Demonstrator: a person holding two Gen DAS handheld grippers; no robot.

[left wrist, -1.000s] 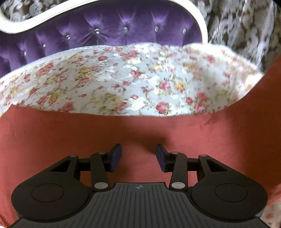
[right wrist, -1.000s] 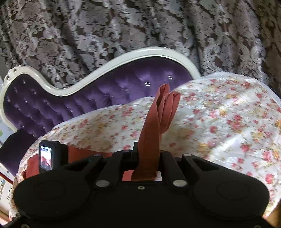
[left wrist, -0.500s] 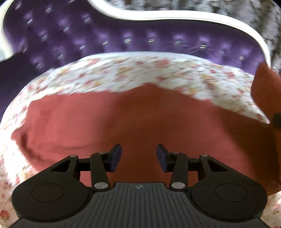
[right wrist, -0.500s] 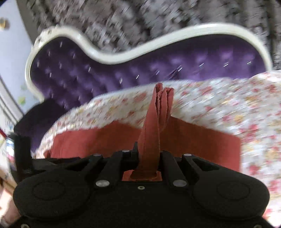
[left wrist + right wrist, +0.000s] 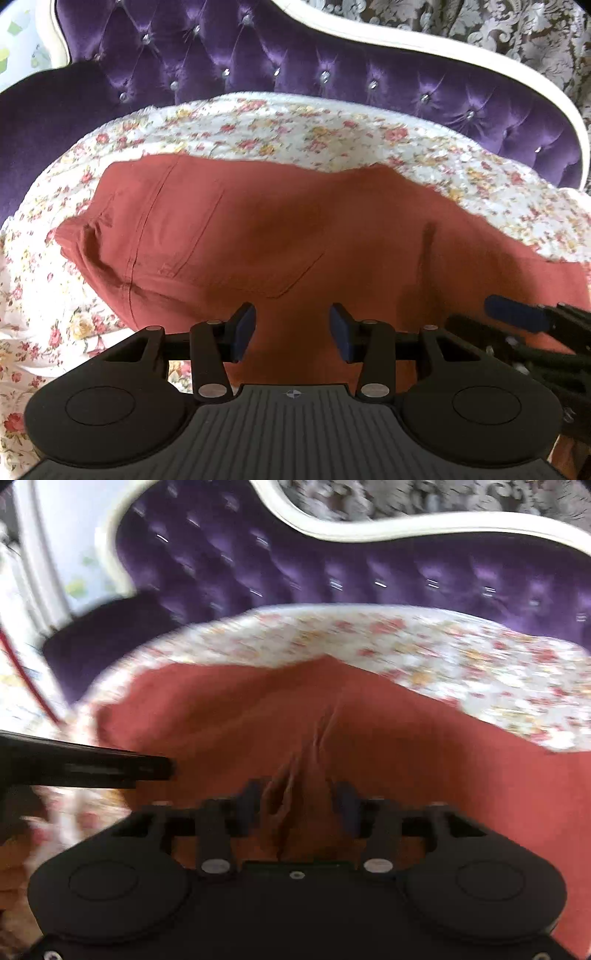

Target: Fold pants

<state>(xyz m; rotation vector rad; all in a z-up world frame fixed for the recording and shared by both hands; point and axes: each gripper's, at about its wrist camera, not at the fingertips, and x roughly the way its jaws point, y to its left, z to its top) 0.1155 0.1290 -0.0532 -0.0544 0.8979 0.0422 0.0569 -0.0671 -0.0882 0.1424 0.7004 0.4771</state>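
Rust-red cloth fills most of what I can see: the pants [image 5: 258,236] lie spread on a flowered bedspread [image 5: 295,122], with a purple tufted headboard [image 5: 332,70] behind. Ahead and left of the left tool [image 5: 292,333] sits the waist end, a back pocket and its seams facing up; that stretch looks flat, apart from a bunched corner at the far left. That tool hangs just above the near edge, jaws partly apart with nothing between them. To its right the other tool pokes in from the side.

Seen from the right tool [image 5: 295,808], through the blur, its jaws have just been opening; a gathered ridge of cloth stands in the gap, and the pads seem clear of it, so I'd call it let go. One fold looks laid over, judging by that released ridge. Smoothing the pleat and at least one more fold across seem left.
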